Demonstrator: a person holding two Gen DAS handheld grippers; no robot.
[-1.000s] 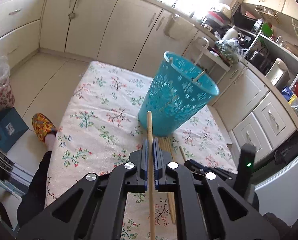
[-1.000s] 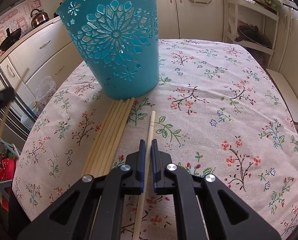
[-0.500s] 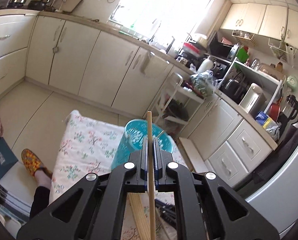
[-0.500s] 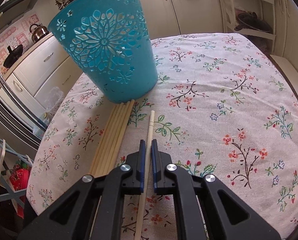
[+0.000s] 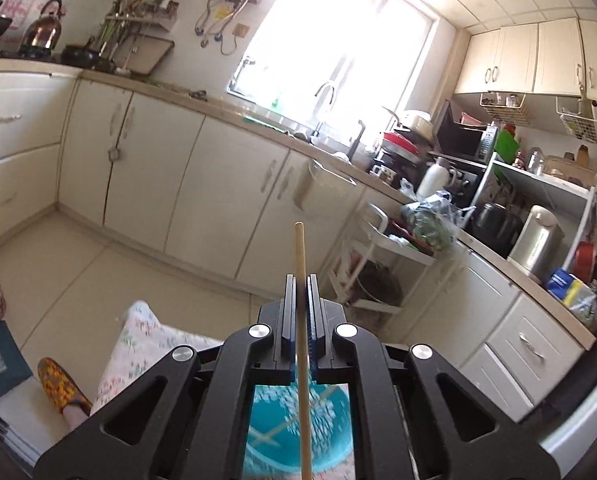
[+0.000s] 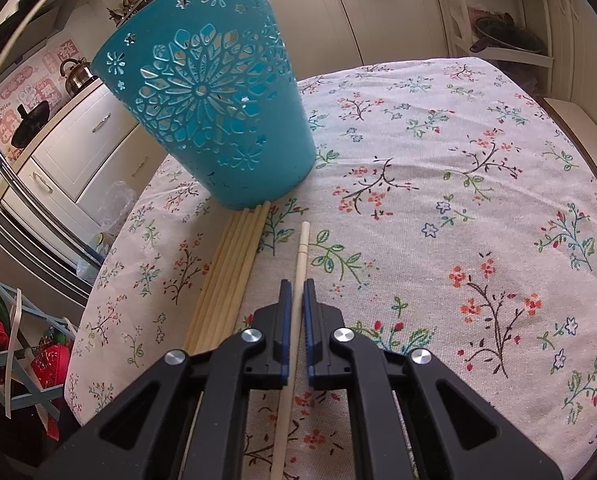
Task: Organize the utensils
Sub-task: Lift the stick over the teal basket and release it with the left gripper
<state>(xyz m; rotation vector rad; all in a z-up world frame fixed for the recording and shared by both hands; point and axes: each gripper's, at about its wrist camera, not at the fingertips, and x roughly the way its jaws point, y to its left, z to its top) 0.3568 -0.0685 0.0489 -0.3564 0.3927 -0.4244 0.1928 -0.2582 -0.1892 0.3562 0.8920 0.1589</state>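
Observation:
My left gripper point(image 5: 300, 280) is shut on a wooden chopstick point(image 5: 299, 256) and holds it upright, high over the teal basket point(image 5: 298, 432), whose open mouth shows below the jaws with chopsticks inside. In the right wrist view the teal openwork basket point(image 6: 214, 120) stands on the floral tablecloth point(image 6: 438, 208). My right gripper point(image 6: 294, 286) sits low over the cloth, jaws closed on a single chopstick point(image 6: 301, 248) lying in front of the basket. A bundle of several chopsticks point(image 6: 230, 272) lies just left of it, tips against the basket's base.
Kitchen cabinets point(image 5: 218, 184) and a cluttered counter point(image 5: 438, 168) ring the table. A white rack point(image 6: 498, 12) stands beyond the table's far edge. A slippered foot point(image 5: 62, 388) is on the floor at left.
My left gripper has risen and tilted upward with its chopstick until it is over the basket's mouth. My right gripper has edged slightly closer to the basket, still on the lying chopstick.

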